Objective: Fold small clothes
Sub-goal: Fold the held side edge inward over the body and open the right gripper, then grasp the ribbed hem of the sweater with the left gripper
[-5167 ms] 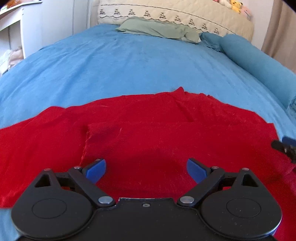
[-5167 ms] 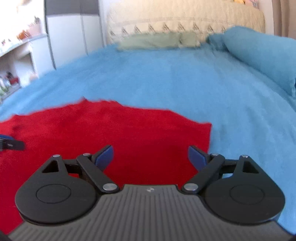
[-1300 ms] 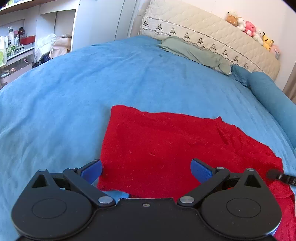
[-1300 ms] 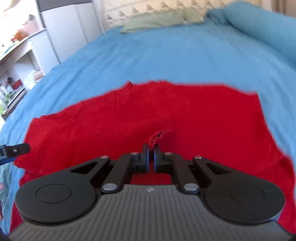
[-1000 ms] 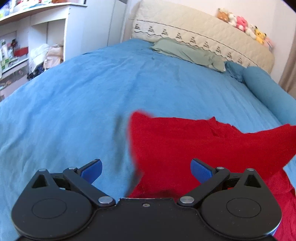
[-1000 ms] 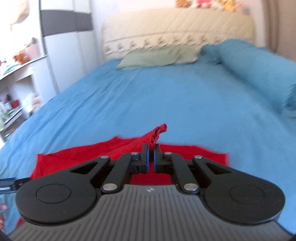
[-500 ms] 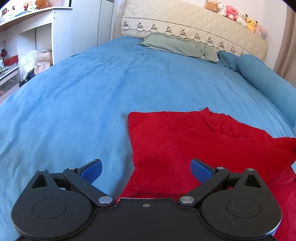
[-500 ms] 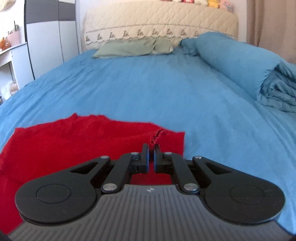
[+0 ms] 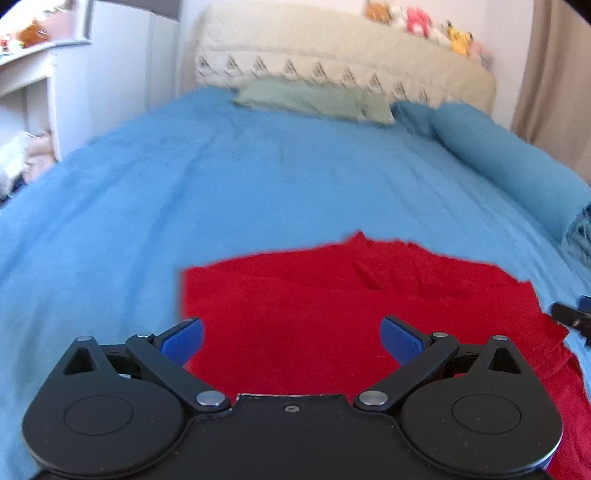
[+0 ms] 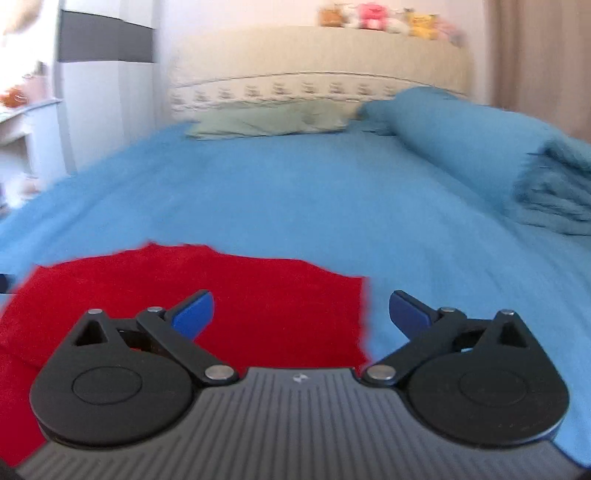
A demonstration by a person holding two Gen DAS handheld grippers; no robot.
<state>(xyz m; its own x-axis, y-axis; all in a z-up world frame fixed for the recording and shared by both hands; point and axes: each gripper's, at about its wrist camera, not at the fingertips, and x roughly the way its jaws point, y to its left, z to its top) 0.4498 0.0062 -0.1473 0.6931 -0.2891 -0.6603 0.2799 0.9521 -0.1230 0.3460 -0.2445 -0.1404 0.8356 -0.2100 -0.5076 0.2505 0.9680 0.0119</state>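
- Right gripper [image 10: 301, 308]: jaws opening, standing wide, nothing pinched. Half a second back they were clamped on a tuft of the red garment [image 10: 207, 295]; that tuft is out of the jaws now and the cloth lies flat below them.
- Its left pad hangs over red cloth, its right pad over bare blue bedspread [image 10: 295, 192]; the garment's right edge runs between the two.
- Left gripper [image 9: 291, 338]: jaws spread, empty, poised over the near left part of the red garment [image 9: 332, 306]. No pad appears to press the fabric.
- Garment lies on the near end of the bed, a compact block with a straight left edge. Some five seconds ago it spread across the whole left view; now it is far narrower, so a fold has been carried across and set down.
- Far edge not tidy: a small peak and some wrinkles near the middle top. At lower right a strip of cloth pokes beyond the upper layer.
- Tip of the right gripper shows at the right margin of the left view, beside the garment's right corner.
- Judgement: one fold is finished and released. Smoothing or a second fold probably follows.
- Beyond: green pillow [image 9: 314, 98], rolled blue blanket [image 10: 480, 147], plush toys [image 10: 369, 18] atop the headboard.
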